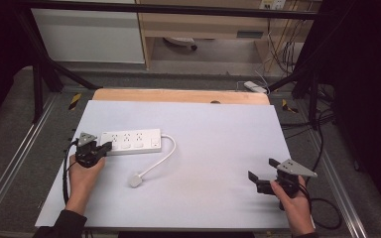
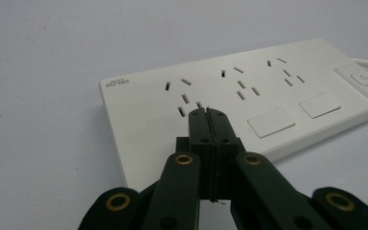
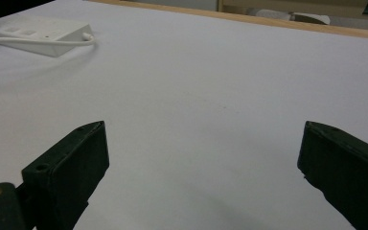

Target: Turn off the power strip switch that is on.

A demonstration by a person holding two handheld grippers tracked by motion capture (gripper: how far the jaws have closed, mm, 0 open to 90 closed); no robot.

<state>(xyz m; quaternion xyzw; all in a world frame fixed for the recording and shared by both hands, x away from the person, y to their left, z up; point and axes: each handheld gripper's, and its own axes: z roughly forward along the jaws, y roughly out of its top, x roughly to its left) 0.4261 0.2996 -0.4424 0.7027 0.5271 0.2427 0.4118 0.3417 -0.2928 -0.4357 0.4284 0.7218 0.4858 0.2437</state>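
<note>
White table (image 1: 208, 148): power strip (image 1: 130, 141) near left edge, right half bare.

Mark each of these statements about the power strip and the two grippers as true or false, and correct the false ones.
1. The left gripper has its fingers closed together over the power strip. True.
2. The right gripper is shut on the plug. False: its fingers stand wide apart with nothing between them, over bare table.
3. The plug lies loose on the table, at the end of the white cord. True.
4. A plug sits in one of the strip's sockets. False: the sockets seen in the left gripper view are unoccupied.
5. The power strip lies nearer the right gripper than the left one. False: it lies beside the left gripper, far from the right.
</note>
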